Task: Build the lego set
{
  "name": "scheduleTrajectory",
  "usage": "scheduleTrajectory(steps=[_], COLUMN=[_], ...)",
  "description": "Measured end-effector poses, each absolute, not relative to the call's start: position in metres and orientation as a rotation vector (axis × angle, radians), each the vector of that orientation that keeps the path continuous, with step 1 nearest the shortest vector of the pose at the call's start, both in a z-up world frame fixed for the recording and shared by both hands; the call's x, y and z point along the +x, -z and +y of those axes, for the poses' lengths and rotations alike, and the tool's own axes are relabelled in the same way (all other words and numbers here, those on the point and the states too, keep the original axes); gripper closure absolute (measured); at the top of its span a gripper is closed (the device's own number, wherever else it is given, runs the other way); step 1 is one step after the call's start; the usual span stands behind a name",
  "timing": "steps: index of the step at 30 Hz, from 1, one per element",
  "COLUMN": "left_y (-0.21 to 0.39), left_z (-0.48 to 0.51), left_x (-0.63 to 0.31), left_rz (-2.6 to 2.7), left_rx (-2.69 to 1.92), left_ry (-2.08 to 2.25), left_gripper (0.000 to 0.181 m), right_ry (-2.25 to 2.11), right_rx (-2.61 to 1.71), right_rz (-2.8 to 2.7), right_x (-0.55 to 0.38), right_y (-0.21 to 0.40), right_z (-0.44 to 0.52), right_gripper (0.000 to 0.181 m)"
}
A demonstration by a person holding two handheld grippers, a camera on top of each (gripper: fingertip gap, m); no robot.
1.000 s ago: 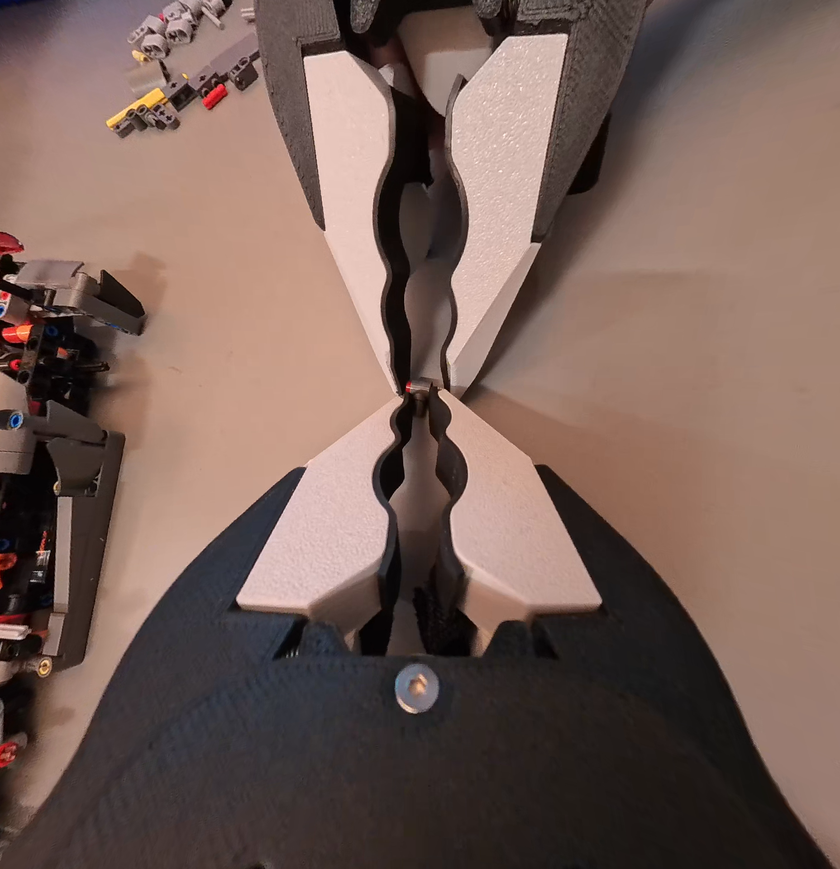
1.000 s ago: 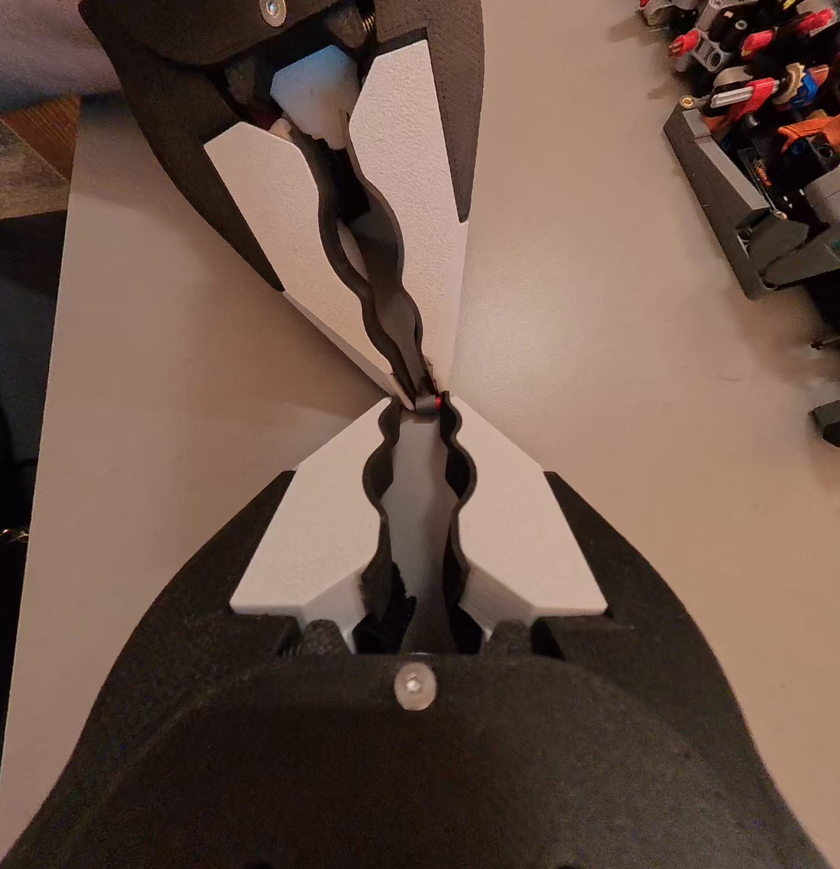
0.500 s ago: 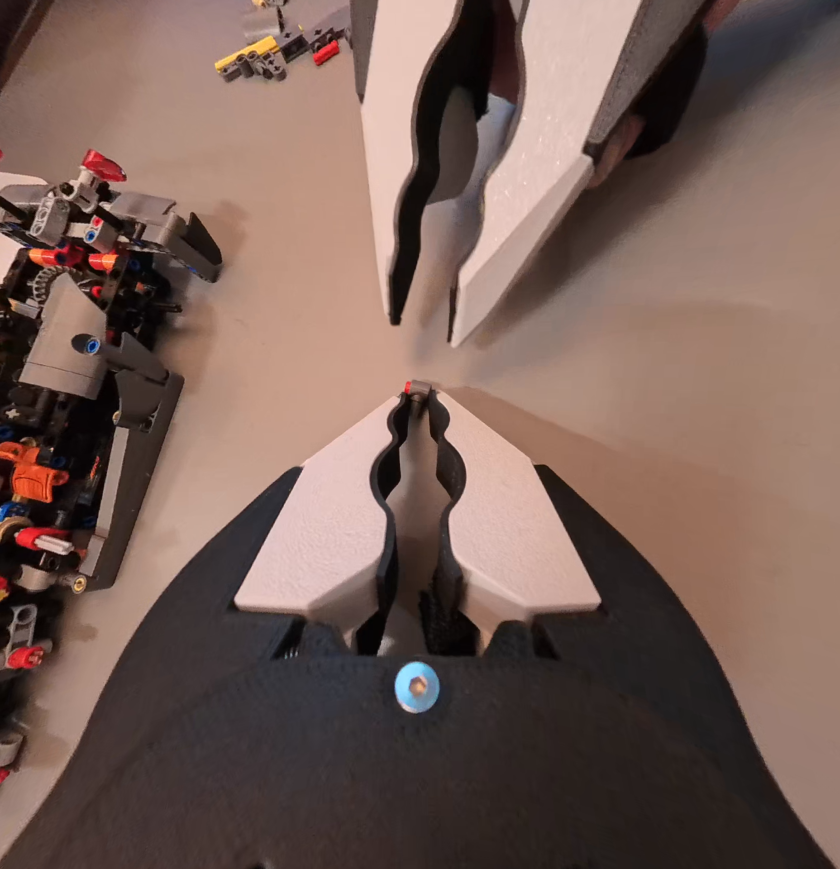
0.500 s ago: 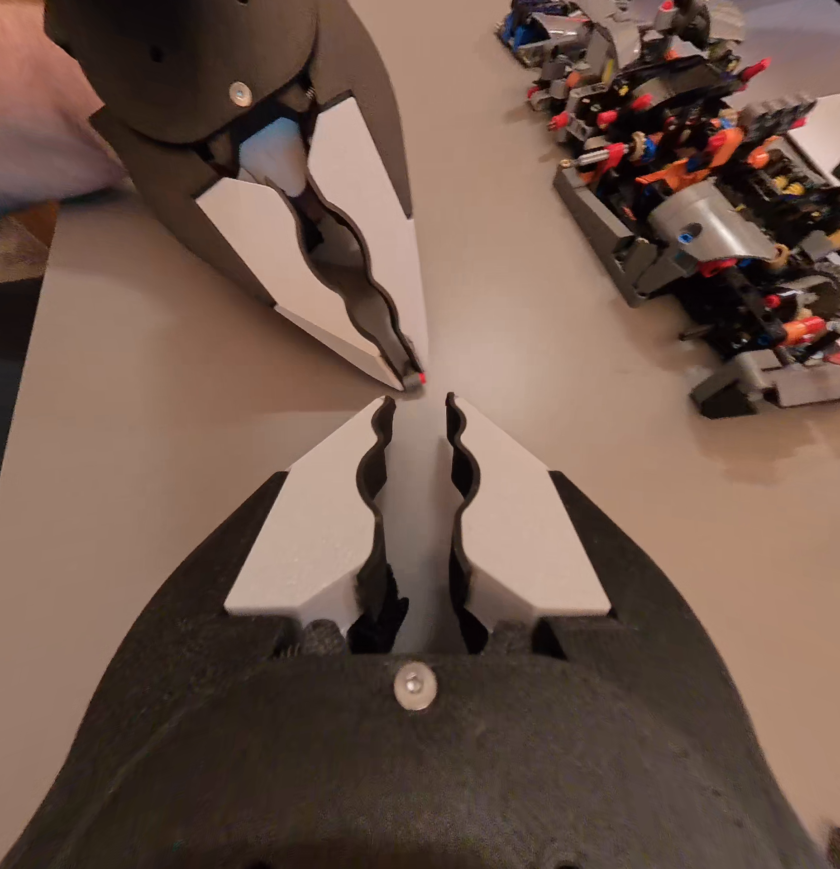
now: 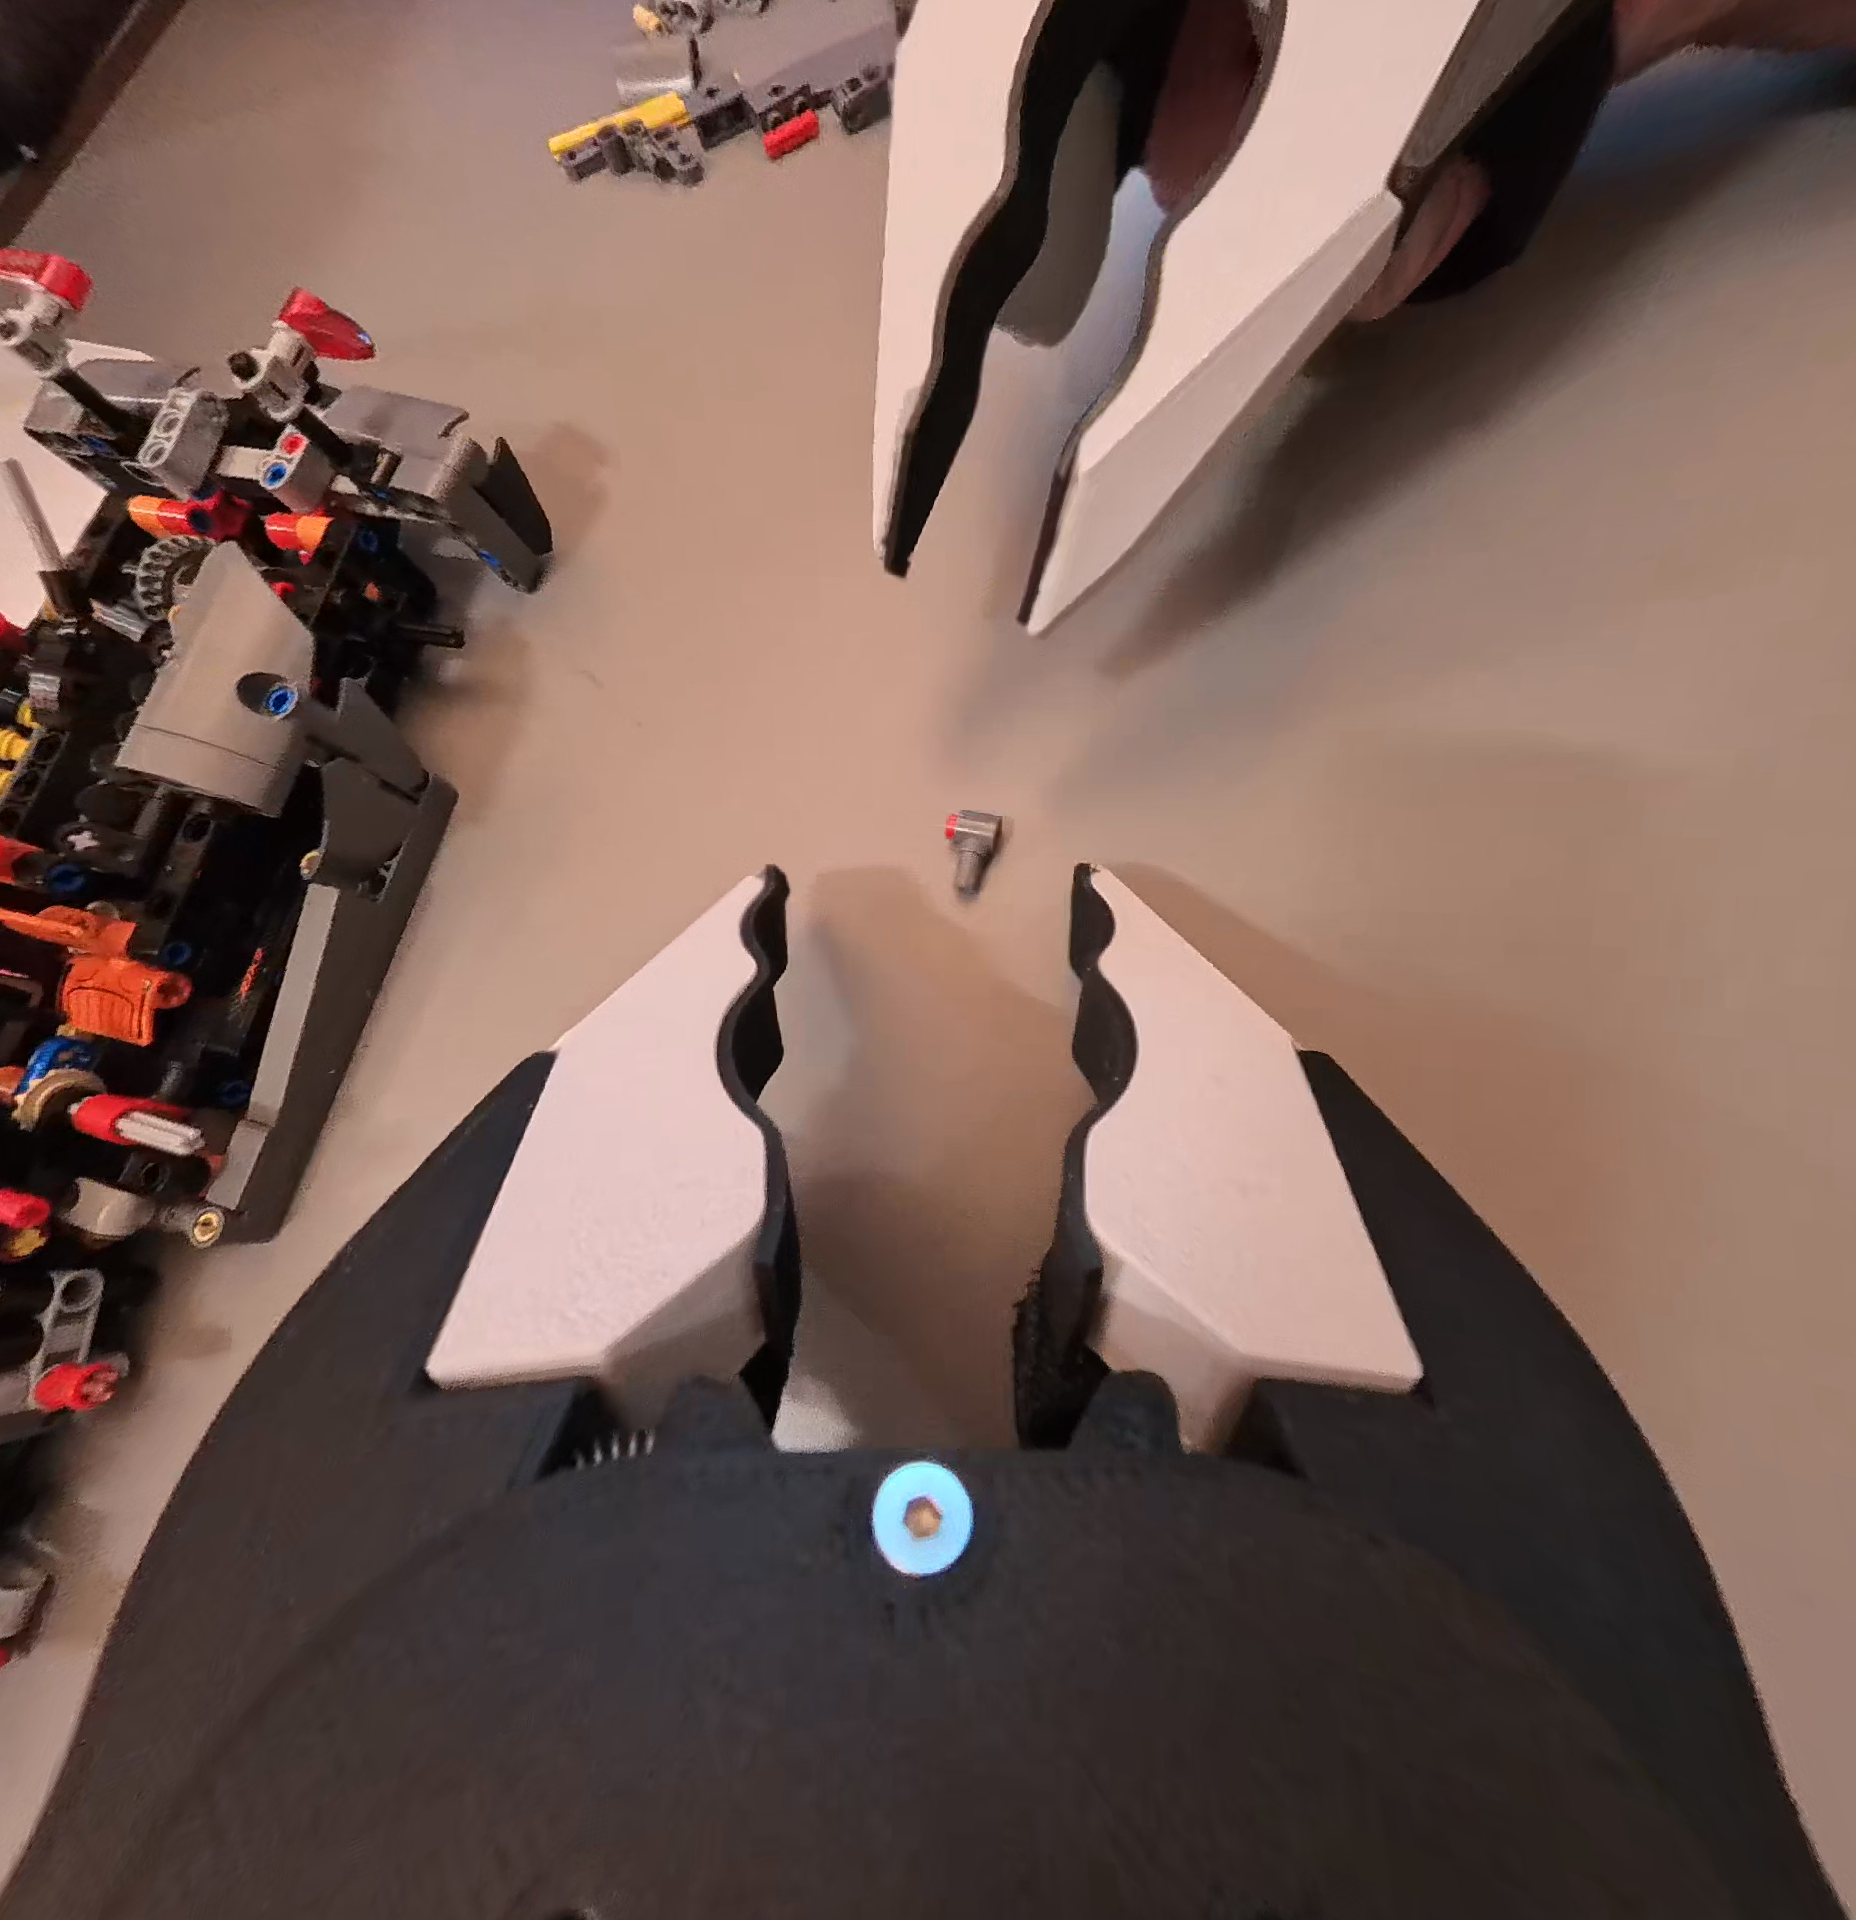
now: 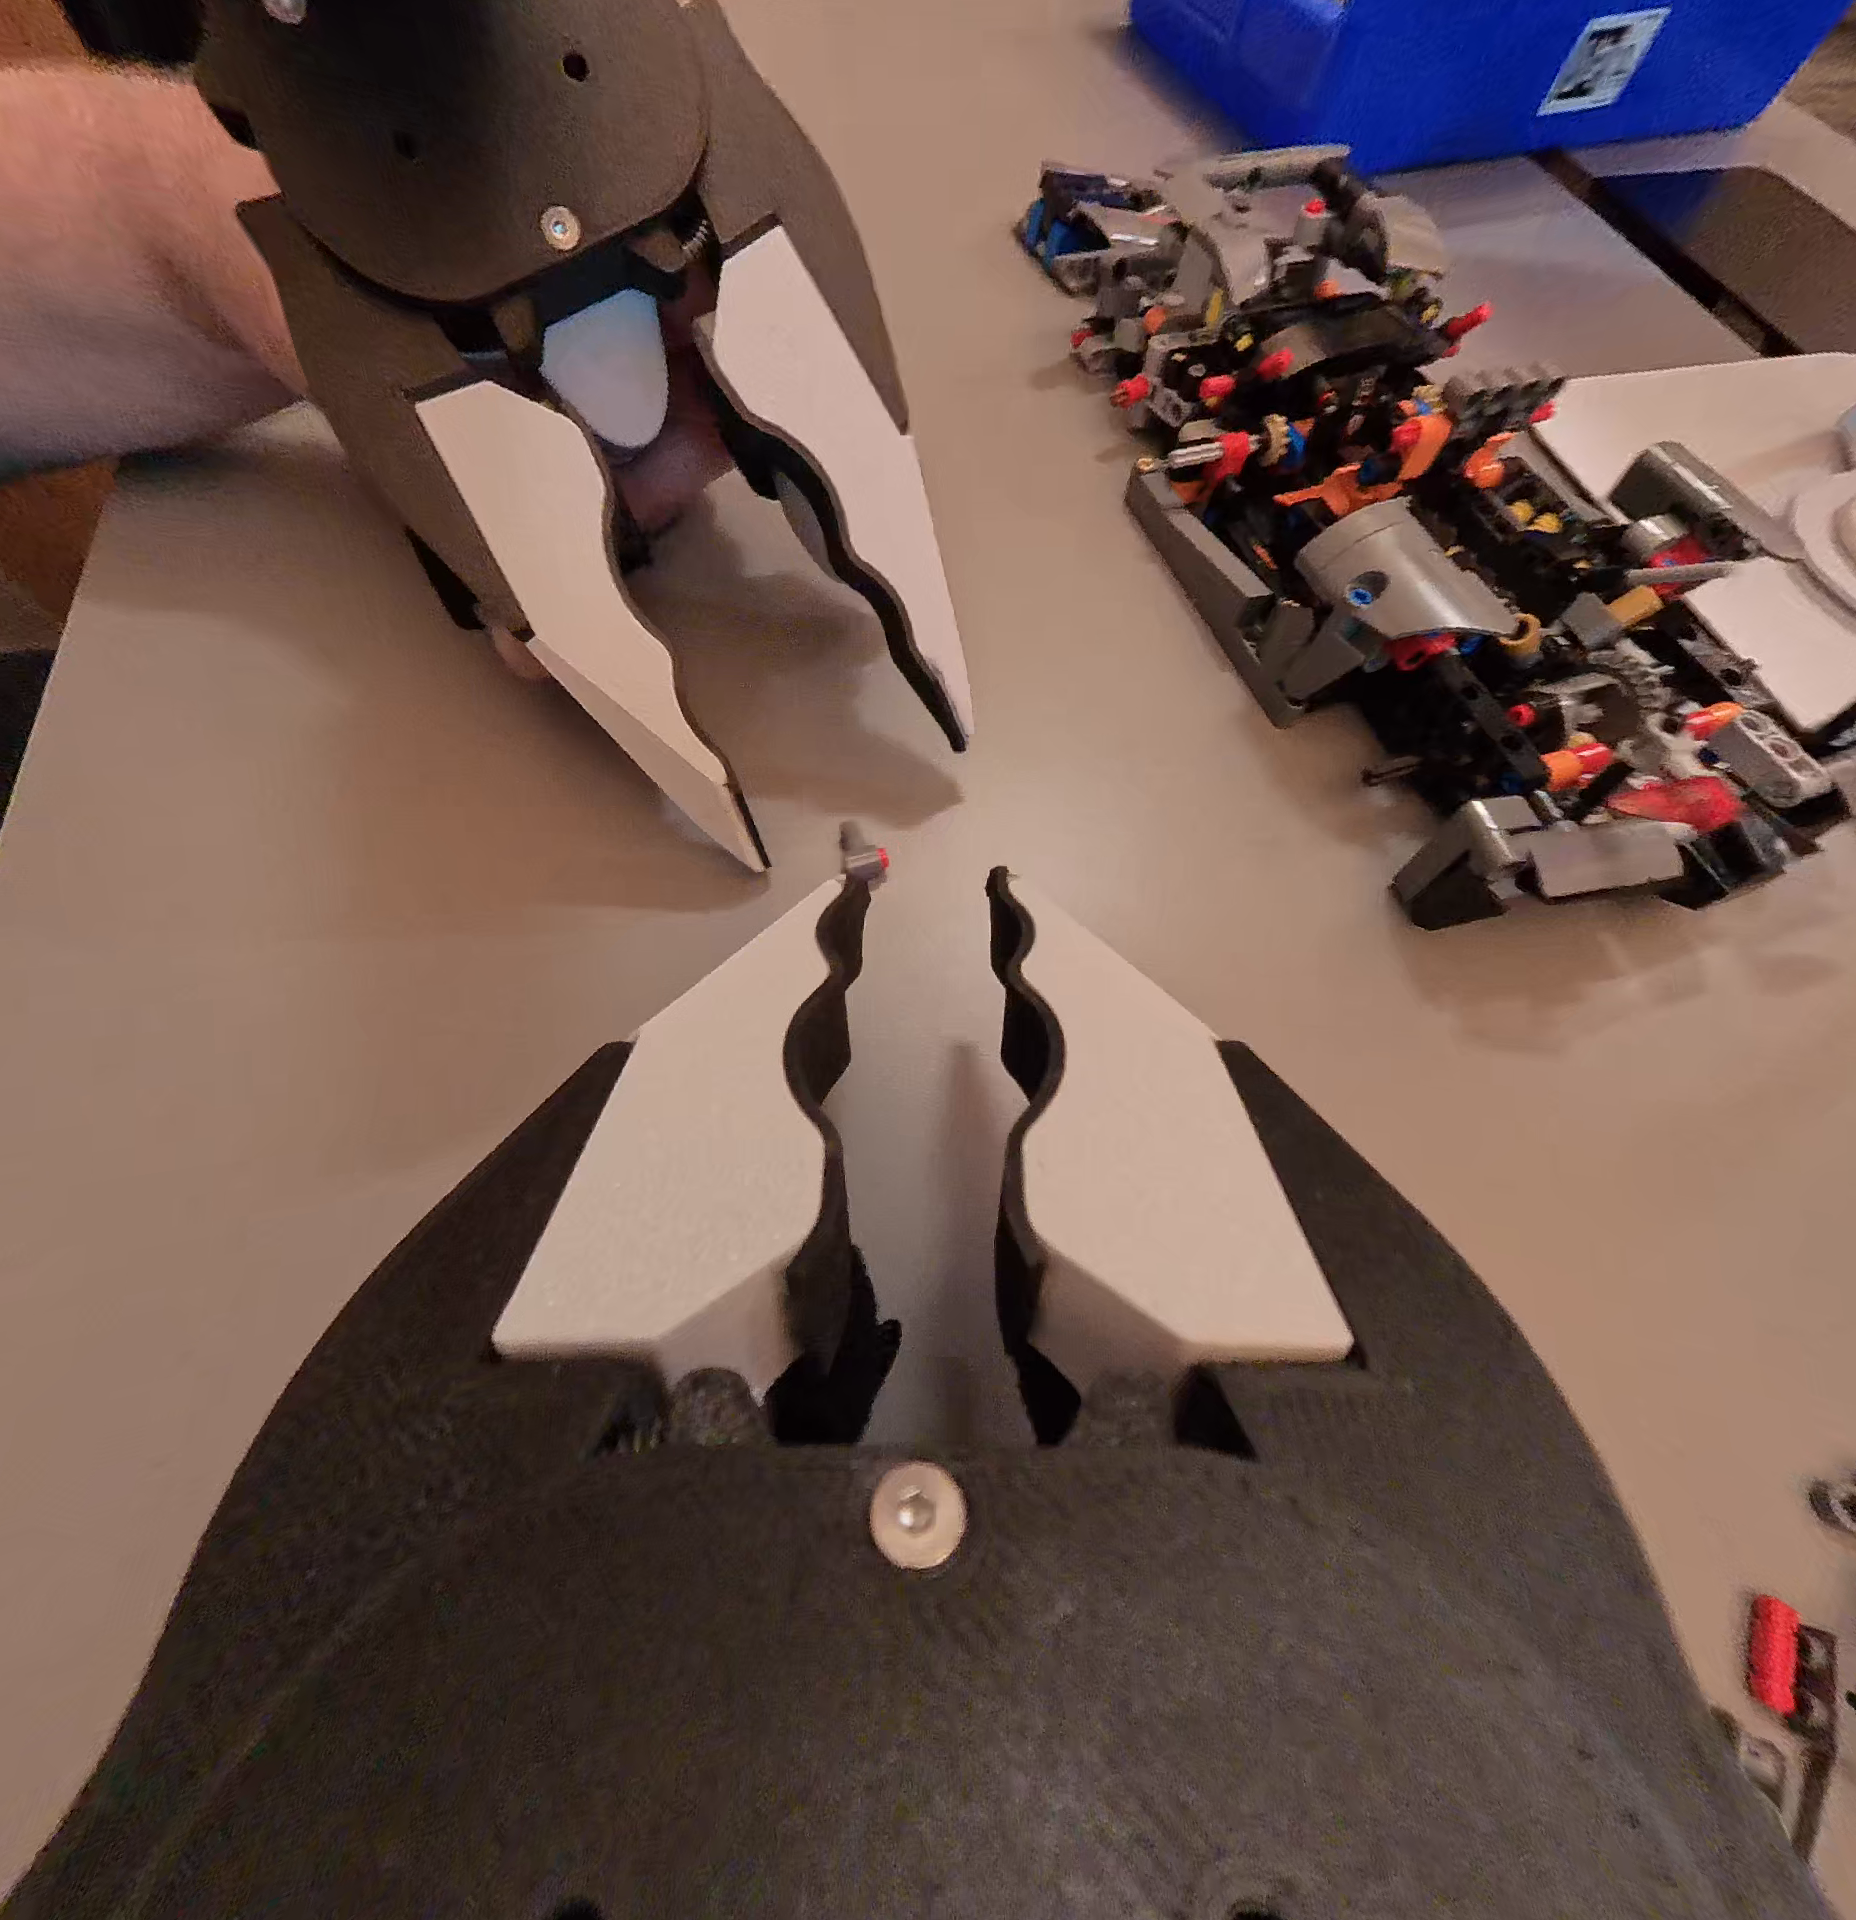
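Note:
A small grey lego piece with a red pin [image 5: 971, 844] lies loose on the beige table, just beyond my left gripper [image 5: 929, 883], which is open and empty. In the right wrist view the same piece [image 6: 862, 857] lies by my left fingertip. My right gripper [image 6: 919, 883] is open and empty; it also shows from the left wrist view [image 5: 960, 592], beyond the piece. The left gripper shows in the right wrist view [image 6: 862, 800] facing mine. The half-built lego car [image 5: 176, 748] lies to the left, and it also shows in the right wrist view [image 6: 1475, 582] to the right.
Loose lego parts, yellow, grey and red [image 5: 716, 104], lie at the far side. A blue bin [image 6: 1475, 73] stands behind the car. More loose parts [image 6: 1797, 1662] lie at the lower right. A person's arm [image 6: 103, 270] holds the left gripper. About 5 centimetres separates my left fingertips from my right.
Both grippers held the small piece tip to tip. The right let go and drew back, then the left opened and the piece now lies on the table.

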State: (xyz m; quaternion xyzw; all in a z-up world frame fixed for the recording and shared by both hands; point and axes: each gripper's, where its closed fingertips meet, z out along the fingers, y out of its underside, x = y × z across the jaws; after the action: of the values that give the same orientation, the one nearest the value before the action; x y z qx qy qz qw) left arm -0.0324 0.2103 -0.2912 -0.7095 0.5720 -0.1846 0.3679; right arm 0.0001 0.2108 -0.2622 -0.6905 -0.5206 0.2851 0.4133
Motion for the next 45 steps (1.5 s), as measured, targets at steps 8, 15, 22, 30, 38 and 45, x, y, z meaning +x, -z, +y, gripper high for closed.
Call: scheduleTrajectory(steps=[8, 15, 22, 30, 38, 45], left_y=[0.258, 0.261, 0.253, 0.252, 0.252, 0.253], left_z=[0.234, 0.260, 0.269, 0.272, 0.274, 0.274], left_x=[-0.035, -0.033, -0.042, -0.044, -0.045, -0.045], left_rz=[1.399, 1.299, 1.213, 1.195, 1.193, 1.198], left_rx=[-1.730, -1.698, -1.682, -1.682, -1.681, -1.683], left_ry=[0.523, 0.474, 0.456, 0.436, 0.427, 0.412], left_gripper=[0.165, 0.177, 0.168, 0.168, 0.168, 0.169], right_ry=[-0.691, -0.576, -0.506, -0.430, -0.342, -0.173], right_rx=[-1.645, -1.639, -1.684, -1.690, -1.705, -1.804], right_rz=[-1.190, -1.151, -1.133, -1.105, -1.098, -1.032], right_x=[0.020, 0.046, 0.066, 0.074, 0.089, 0.133], right_y=[0.234, 0.223, 0.230, 0.221, 0.214, 0.216], right_z=[0.219, 0.223, 0.222, 0.226, 0.227, 0.233], right_gripper=[0.174, 0.172, 0.161, 0.162, 0.162, 0.159])
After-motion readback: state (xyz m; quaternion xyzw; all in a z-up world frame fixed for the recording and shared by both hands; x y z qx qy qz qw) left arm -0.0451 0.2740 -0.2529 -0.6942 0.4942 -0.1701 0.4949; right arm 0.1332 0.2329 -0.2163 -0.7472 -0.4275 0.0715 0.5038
